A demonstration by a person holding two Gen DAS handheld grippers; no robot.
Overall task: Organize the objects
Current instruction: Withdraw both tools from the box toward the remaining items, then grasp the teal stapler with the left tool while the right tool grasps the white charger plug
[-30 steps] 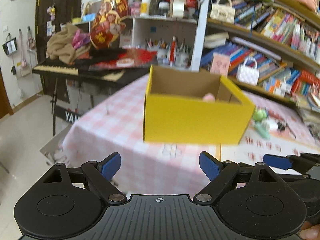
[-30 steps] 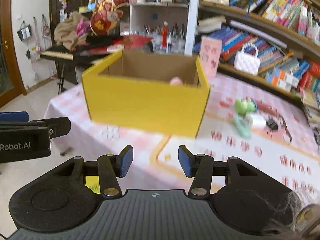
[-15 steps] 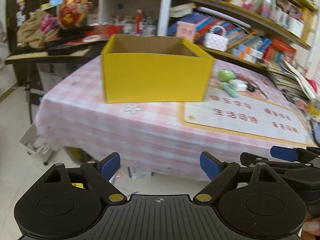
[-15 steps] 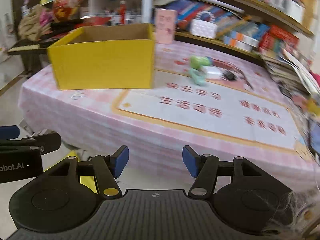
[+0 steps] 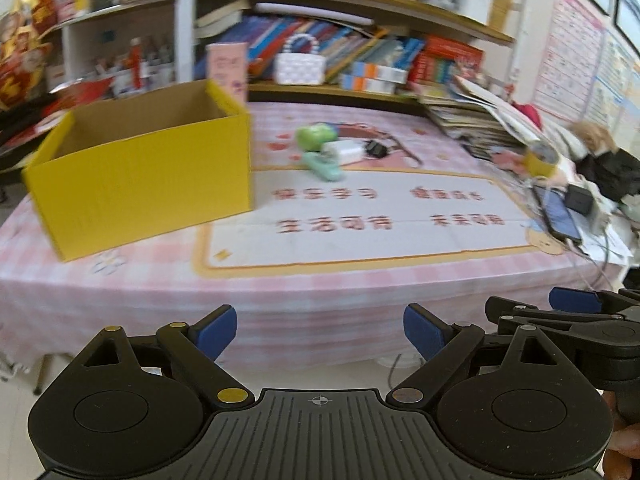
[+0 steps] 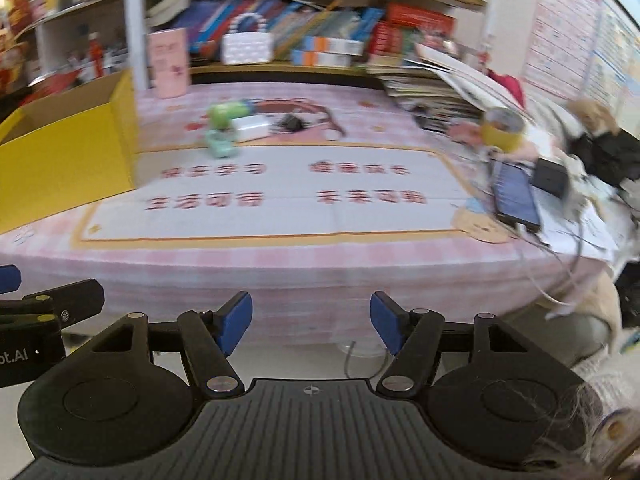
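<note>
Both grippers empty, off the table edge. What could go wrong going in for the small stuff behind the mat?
1. The green items, white block and black piece sit bunched; open jaws of the left gripper may catch two or knock one away.
2. The yellow box stands close on their left; a sweep could shove it.
3. Right gripper: cables and phone crowd that edge.

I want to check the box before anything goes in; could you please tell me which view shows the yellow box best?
The left wrist view: the whole yellow box shows there, open top, brown inside and two outer walls. The right wrist view cuts it off at the left edge, leaving one corner and part of the front wall.
</note>
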